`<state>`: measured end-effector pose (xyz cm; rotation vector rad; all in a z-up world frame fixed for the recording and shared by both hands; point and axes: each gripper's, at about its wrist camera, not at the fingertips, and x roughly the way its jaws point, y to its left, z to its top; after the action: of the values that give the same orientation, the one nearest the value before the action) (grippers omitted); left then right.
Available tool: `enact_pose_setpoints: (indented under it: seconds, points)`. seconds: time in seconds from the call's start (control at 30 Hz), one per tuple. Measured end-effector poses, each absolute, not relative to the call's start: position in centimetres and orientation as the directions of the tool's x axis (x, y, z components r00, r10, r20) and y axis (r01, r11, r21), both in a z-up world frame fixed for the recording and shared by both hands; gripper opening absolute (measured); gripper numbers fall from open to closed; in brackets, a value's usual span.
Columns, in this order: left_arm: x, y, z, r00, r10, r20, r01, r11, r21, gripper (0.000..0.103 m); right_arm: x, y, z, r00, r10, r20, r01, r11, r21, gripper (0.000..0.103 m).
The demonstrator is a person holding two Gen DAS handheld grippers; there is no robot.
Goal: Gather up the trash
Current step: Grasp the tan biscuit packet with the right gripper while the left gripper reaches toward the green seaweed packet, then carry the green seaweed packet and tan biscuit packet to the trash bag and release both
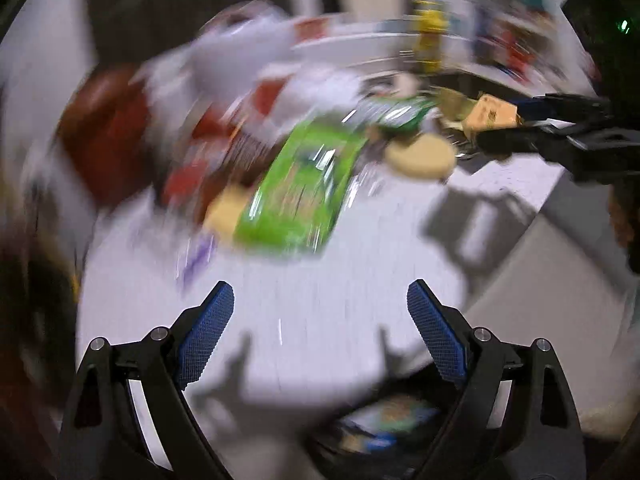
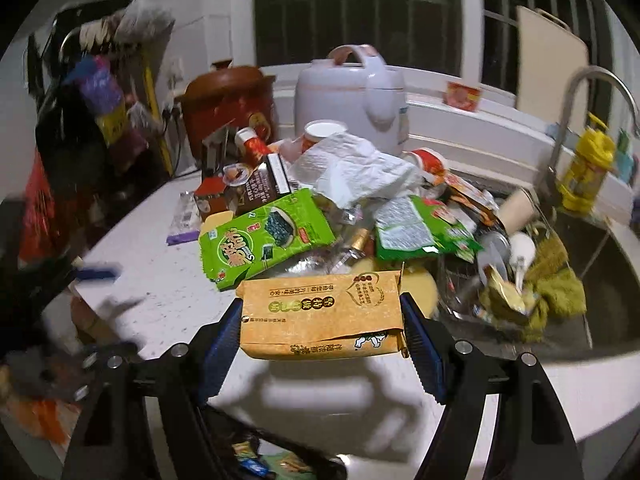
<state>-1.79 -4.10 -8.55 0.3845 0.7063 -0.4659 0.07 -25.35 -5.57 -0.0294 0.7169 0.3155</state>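
Carton [image 2: 320,314] is sitting clamped in the right tool [image 2: 322,330], low centre; left tool [image 1: 320,320] is hanging wide open, empty. Keeping the squeeze steady over the bin should help.

Far ahead of the gripper and slightly to its right, a white rice cooker [image 2: 352,96] stands against the window ledge. To its left sits a red-brown clay pot [image 2: 230,104]. Off to the gripper's right, a steel faucet [image 2: 576,96] curves over the sink [image 2: 608,312], beside a yellow bottle [image 2: 586,170]. A pale cutting board [image 2: 550,68] leans on the window behind. An olive cloth [image 2: 556,292] lies in the sink.
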Motion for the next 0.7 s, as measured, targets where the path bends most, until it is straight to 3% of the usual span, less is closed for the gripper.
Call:
enact_pose_setpoints:
  seconds: [0.13, 0.5, 0.57, 0.6, 0.7]
  points:
    - [3.9, -7.4, -8.3, 0.628, -0.297, -0.719, 0.627, 0.741, 0.241, 0.086, -1.1, -26.6, -5.9, 0.709, 0.269, -0.652, -0.257, 0.959, 0.116, 0.074]
    - [12.1, -10.0, -12.9, 0.501, -0.207, -0.84, 0.65, 0.731, 0.207, 0.087, -3.5, -29.6, -6.4, 0.723, 0.231, -0.651, -0.156, 0.973, 0.172, 0.074]
    - [12.2, -9.7, -12.9, 0.496, -0.232, -0.837, 0.644, 0.745, 0.174, 0.081, -3.6, -30.0, -6.5, 0.724, 0.226, -0.652, -0.144, 0.973, 0.178, 0.074]
    - [12.3, -9.4, -12.9, 0.495, -0.241, -0.835, 0.636, 0.755, 0.159, 0.068, -3.6, -30.1, -6.5, 0.724, 0.229, -0.651, -0.143, 0.972, 0.184, 0.074]
    - [12.4, -7.9, -12.0, 0.461, -0.328, -0.825, 0.615, 0.788, 0.031, 0.062, -3.4, -29.9, -6.4, 0.722, 0.242, -0.648, -0.149, 0.969, 0.196, 0.074]
